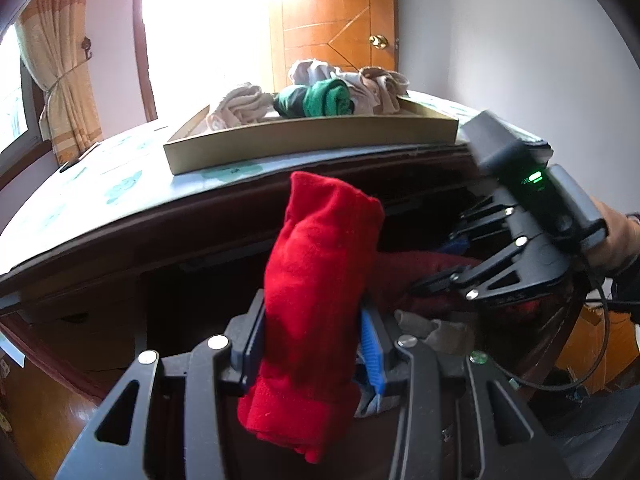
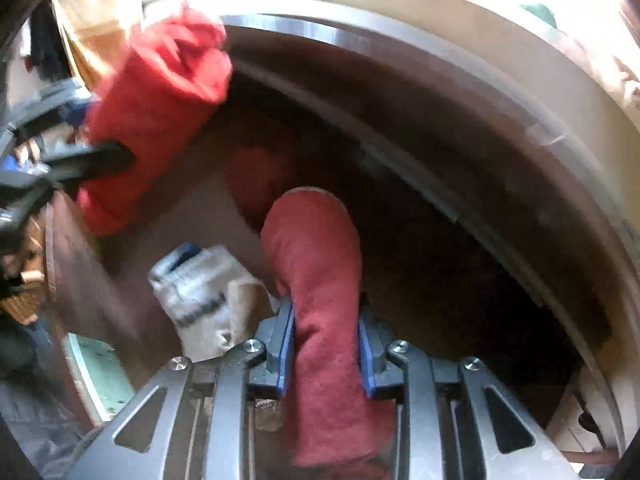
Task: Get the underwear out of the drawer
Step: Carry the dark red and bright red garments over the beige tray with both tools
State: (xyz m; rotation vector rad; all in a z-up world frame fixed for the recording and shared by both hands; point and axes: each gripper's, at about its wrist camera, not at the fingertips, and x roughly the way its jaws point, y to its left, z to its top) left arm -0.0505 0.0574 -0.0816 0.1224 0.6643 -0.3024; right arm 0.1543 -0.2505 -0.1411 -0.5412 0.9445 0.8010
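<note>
Underwear is coming out two rolls at once: the left tool [image 1: 312, 344] is gripping a bright red roll [image 1: 320, 280] above the drawer [image 2: 420, 240], while the right tool [image 2: 326, 340] is clamping a darker red roll [image 2: 320, 280] inside it, apparently for lifting clear.

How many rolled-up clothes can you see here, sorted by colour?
Bright red roll: 1, held in the left tool.
Dark red roll: 1, in the right tool.
Green roll: 1.
Beige bundles: about 3.
Grey-white socks: 1.
Total: about 7.
</note>
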